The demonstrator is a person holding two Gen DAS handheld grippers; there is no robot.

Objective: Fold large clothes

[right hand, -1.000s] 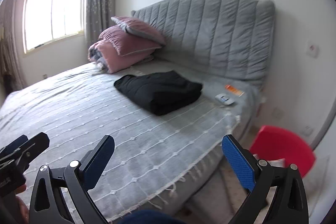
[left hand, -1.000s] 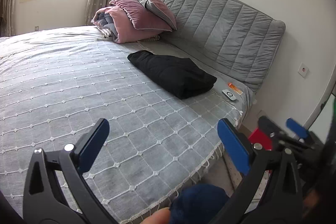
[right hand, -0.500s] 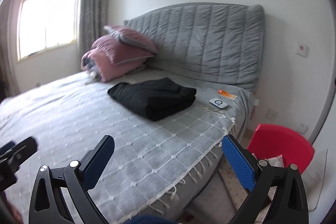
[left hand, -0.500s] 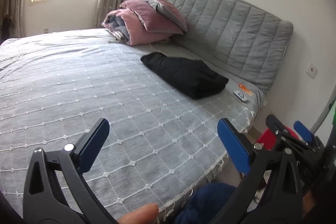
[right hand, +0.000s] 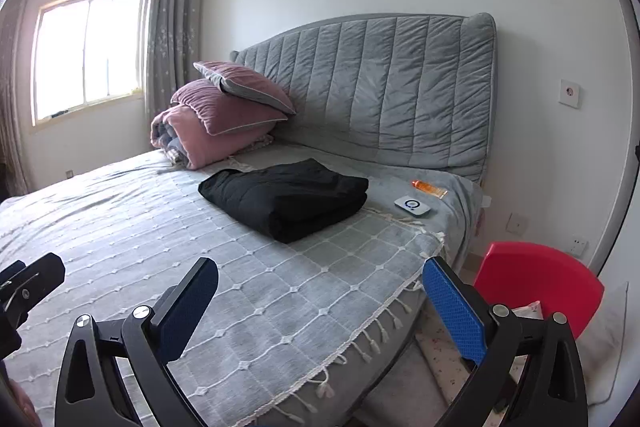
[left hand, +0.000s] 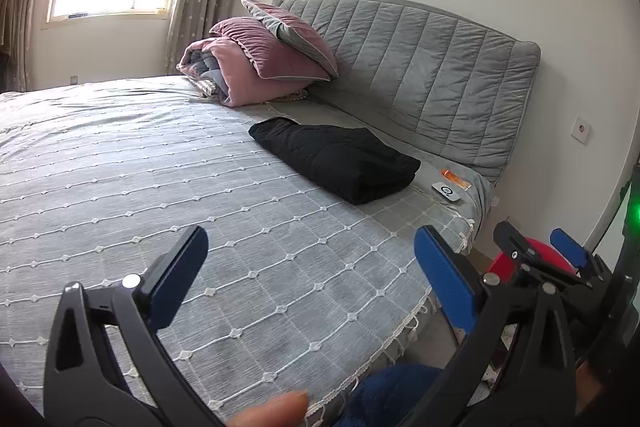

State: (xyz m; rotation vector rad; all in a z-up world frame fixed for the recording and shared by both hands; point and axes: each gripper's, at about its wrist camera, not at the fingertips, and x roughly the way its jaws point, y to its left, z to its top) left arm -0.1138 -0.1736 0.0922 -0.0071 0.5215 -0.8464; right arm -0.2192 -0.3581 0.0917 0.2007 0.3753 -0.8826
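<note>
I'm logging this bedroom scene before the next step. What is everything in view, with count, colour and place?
folded garment: 1, black, on the bedspread near the headboard
bedspread: 1, grey, white grid, covering the bed
headboard: 1, grey quilted, against the wall
pillows: 2, mauve, stacked on the duvet
rolled duvet: 1, pink
small device: 1, white, bed corner
tube: 1, orange, beside the device
stool: 1, red, beside the bed
window: 1, curtained
left gripper: open, empty
right gripper: open, empty

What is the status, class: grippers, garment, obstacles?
Left gripper open, empty. Right gripper open, empty. Black garment folded on bed, untouched. Nothing in the way.
</note>
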